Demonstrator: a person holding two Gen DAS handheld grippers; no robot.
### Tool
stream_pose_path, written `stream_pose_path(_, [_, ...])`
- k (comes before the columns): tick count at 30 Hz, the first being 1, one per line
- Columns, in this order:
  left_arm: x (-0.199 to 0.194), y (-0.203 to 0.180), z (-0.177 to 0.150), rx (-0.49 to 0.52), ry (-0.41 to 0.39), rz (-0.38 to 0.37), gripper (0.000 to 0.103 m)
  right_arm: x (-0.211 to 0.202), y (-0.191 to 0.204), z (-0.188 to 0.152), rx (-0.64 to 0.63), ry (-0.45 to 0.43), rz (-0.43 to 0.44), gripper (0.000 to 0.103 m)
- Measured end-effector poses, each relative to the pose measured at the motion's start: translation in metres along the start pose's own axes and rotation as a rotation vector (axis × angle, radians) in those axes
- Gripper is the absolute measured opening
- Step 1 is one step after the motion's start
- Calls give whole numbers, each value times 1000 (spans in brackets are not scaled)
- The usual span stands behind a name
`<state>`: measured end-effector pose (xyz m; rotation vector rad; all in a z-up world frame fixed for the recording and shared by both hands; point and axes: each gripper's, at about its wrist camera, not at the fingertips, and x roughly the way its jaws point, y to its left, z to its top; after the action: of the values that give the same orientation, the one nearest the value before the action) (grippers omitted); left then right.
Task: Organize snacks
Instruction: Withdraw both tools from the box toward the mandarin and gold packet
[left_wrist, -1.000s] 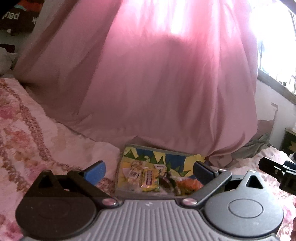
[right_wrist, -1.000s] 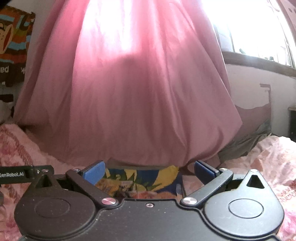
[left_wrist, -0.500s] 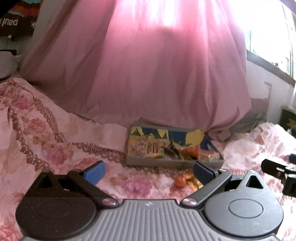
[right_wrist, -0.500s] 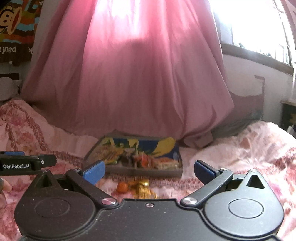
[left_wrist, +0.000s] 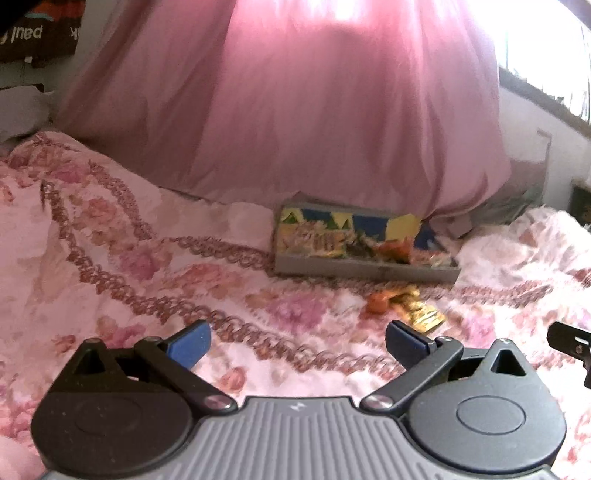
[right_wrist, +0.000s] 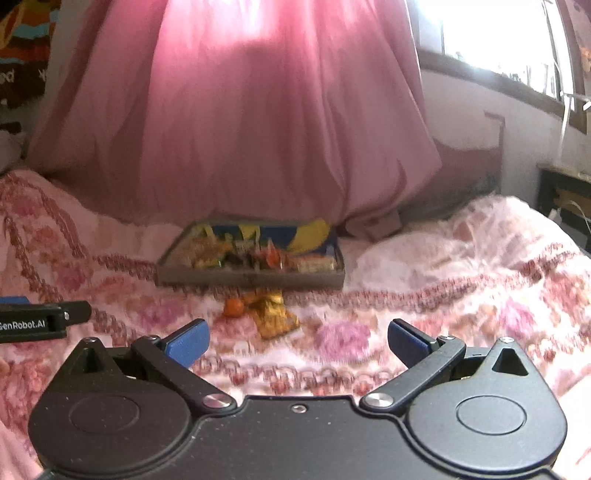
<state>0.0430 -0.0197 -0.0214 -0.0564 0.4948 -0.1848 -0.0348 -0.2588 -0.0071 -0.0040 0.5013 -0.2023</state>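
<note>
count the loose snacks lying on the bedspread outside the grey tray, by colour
small round orange snack: 1
crinkled gold foil wrappers: a blurred cluster, at least 1, exact count unclear
total: at least 2 outside the shallow grey tray
Both lie just in front of the tray on the pink floral bedspread.

You have open bed (left_wrist: 155, 266) in front of both grippers, with nothing between the wide-apart blue fingers (right_wrist: 186, 341) and the snacks. A small orange ball (right_wrist: 233, 307) and a gold wrapper (right_wrist: 275, 317) lie touching on the bed, just in front of the tray (right_wrist: 251, 278). Right behind the tray hangs the big pink curtain (right_wrist: 240, 129), so there is no room to go past it.
</note>
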Motion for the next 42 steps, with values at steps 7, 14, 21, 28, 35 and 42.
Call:
stream_pose_path(7, [3,2,-3,-8,32,27,103,5,0,-3,16,33,-6,102])
stream_pose_path(14, [10,3,-4,-9,67,44,103,15,2,-6,13,86,9,102])
stream_pose_path(21, [15,3,-6,-1,112,77,103,24,4,-11,13,149,21,102])
stream_pose_path(28, [19,5,-4,-28,142,88,103,27,3,-9,44,168,22,102])
stream_pose_path(35, [16,4,-2,-30,136,89,103,30,16,1,41,189,47,102])
stream_pose_path(42, [14,3,11,-57,124,87,103,28,21,34,12,184,63,102])
